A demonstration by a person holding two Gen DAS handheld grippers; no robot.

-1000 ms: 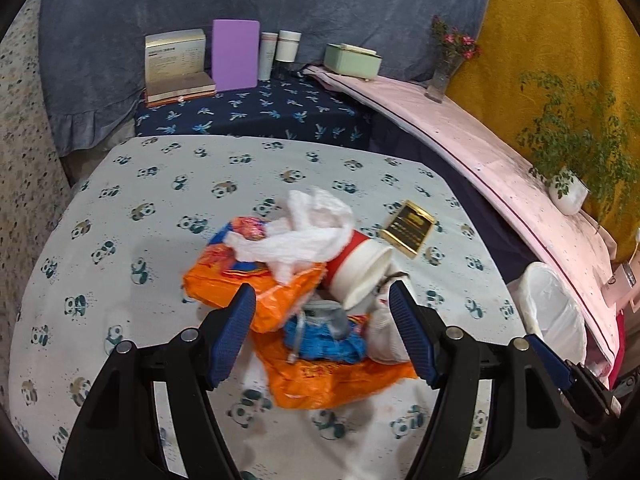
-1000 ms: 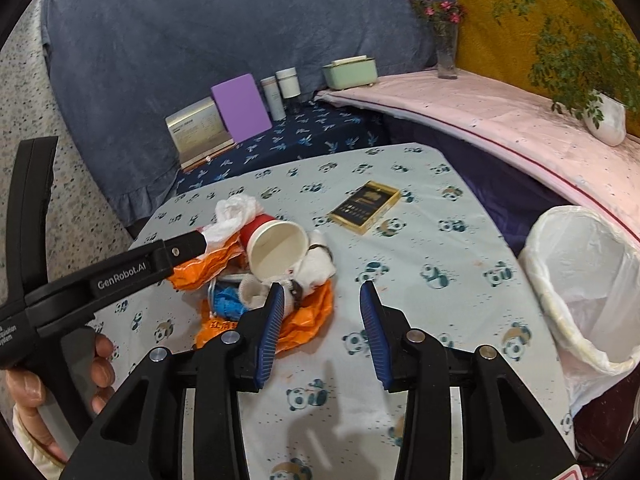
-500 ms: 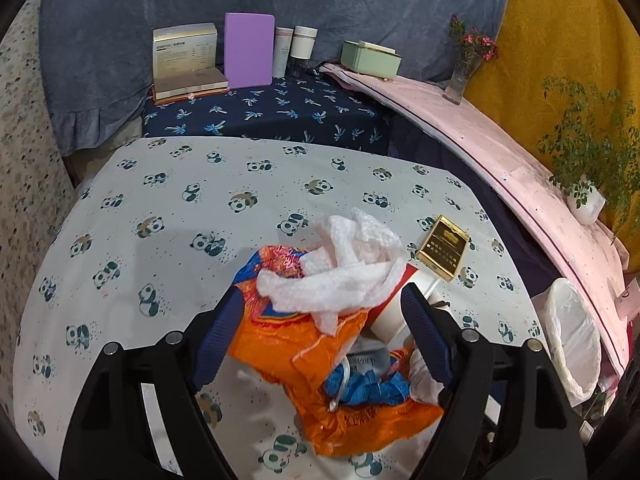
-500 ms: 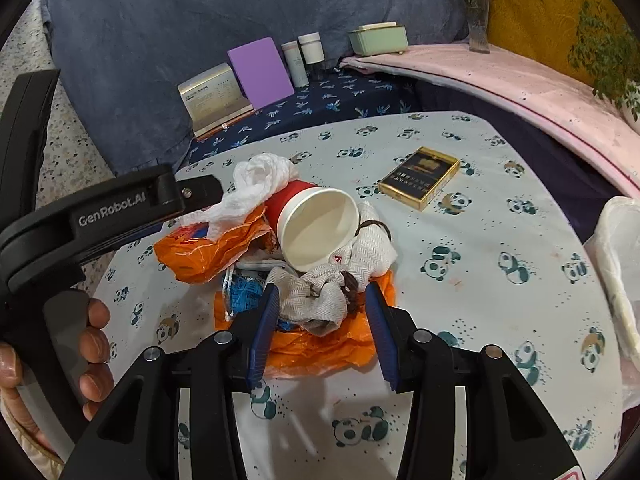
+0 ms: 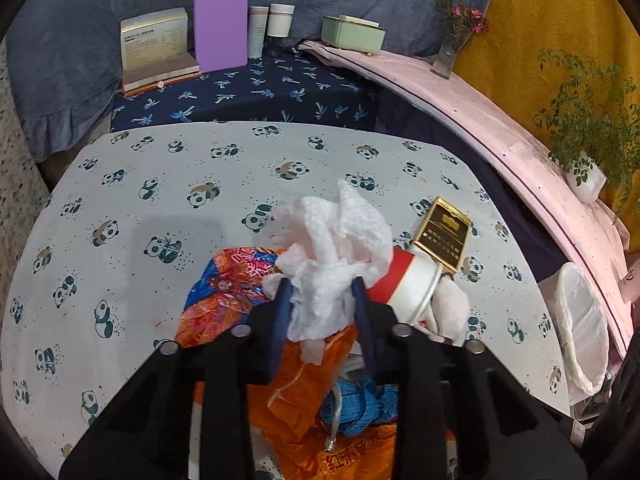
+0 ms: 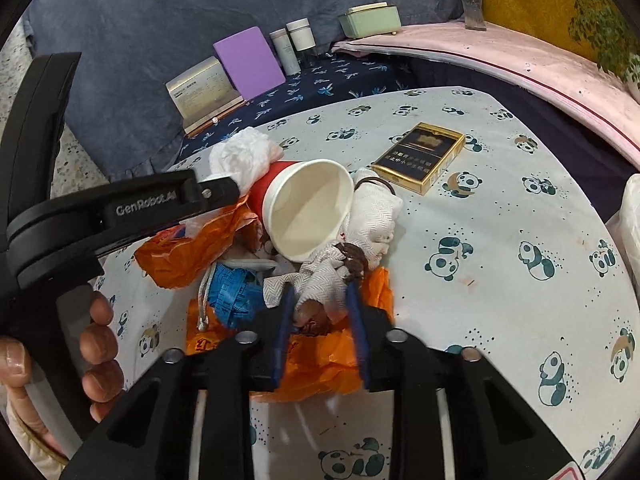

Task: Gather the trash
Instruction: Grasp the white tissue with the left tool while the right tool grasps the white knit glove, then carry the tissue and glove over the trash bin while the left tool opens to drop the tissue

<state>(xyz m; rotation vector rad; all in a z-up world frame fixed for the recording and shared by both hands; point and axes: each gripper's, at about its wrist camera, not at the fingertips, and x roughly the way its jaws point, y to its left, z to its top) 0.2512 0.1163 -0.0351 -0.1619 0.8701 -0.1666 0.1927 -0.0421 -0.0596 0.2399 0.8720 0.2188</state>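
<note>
A trash heap lies on the panda-print table [image 5: 160, 184]: a white crumpled tissue [image 5: 340, 240], orange plastic bags [image 5: 304, 392], a red-and-white paper cup [image 6: 308, 208] on its side, a blue rag [image 6: 232, 292] and a white woven cloth [image 6: 360, 224]. My left gripper [image 5: 322, 296] is shut on the tissue; it also shows in the right wrist view [image 6: 224, 192]. My right gripper [image 6: 320, 300] is shut on the near end of the woven cloth, over the orange bag [image 6: 320, 356].
A gold-and-black cigarette box [image 6: 420, 156] lies right of the heap. A white-lined trash bin [image 5: 580, 328] stands off the table's right edge. Boxes, a purple book [image 5: 220, 36], jars and a green box [image 5: 352, 34] line the back ledge. A vase and potted plant stand right.
Both grippers moved forward into the heap and closed. The left one shut on the tissue, the right one shut on the woven cloth.
</note>
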